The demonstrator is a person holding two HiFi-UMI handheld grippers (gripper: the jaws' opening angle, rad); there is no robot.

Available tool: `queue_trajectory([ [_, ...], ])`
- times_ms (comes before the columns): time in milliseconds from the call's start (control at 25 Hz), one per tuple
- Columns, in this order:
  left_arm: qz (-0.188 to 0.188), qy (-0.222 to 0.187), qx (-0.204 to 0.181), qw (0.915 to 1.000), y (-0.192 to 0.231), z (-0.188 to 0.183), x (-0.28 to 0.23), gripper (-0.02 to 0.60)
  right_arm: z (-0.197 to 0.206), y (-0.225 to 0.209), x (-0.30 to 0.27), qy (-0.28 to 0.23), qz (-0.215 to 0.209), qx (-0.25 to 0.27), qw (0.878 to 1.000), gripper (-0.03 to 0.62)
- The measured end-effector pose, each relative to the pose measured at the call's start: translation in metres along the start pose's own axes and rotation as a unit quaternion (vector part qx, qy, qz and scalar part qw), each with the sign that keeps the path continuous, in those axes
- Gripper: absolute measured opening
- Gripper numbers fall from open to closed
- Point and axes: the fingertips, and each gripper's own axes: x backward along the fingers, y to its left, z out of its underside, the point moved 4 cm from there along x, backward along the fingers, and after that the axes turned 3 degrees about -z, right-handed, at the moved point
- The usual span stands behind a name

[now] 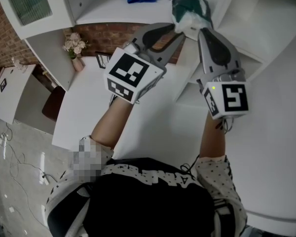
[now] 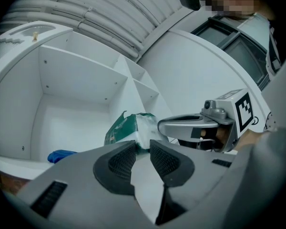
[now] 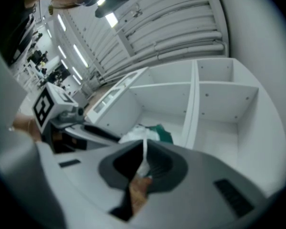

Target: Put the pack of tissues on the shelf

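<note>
Operator: Pack of tissues (image 1: 191, 9) hangs at twelve o'clock over the shelf (image 1: 103, 10).
Colleague: Grip?
Operator: My left gripper (image 2: 142, 149) and right gripper (image 3: 144, 159) both pinch its white end; soft, light, I judge.

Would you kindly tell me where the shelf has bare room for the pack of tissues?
The shelf floor is bare between the blue cloth and the pack of tissues. The compartment beyond the divider also looks bare. It is crowded only at the pack itself, where the left gripper and the right gripper both grip it.
</note>
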Motion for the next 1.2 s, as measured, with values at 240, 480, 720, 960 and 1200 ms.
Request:
queue_trajectory([
  [240, 0.002, 0.003, 0.001, 1.0, 0.003, 0.004, -0.007, 0.123, 0.006, -0.005, -0.008, 0.01, 0.005, 0.006, 1.0, 0.042],
  [480, 0.0, 0.006, 0.002, 1.0, 0.003, 0.01, -0.014, 0.123, 0.015, -0.011, -0.013, 0.022, 0.014, 0.01, 1.0, 0.043],
  [720, -0.006, 0.013, 0.007, 0.9999, 0.021, 0.012, -0.02, 0.123, 0.015, -0.013, -0.033, 0.033, 0.014, 0.014, 0.999, 0.041],
  [960, -0.01, 0.018, 0.008, 0.9997, 0.028, 0.016, -0.026, 0.123, 0.019, -0.016, -0.043, 0.041, 0.016, 0.02, 0.999, 0.043],
  [1200, -0.015, 0.028, 0.009, 0.9995, 0.032, 0.02, -0.026, 0.123, 0.022, -0.015, -0.049, 0.056, 0.027, 0.042, 0.997, 0.041],
])
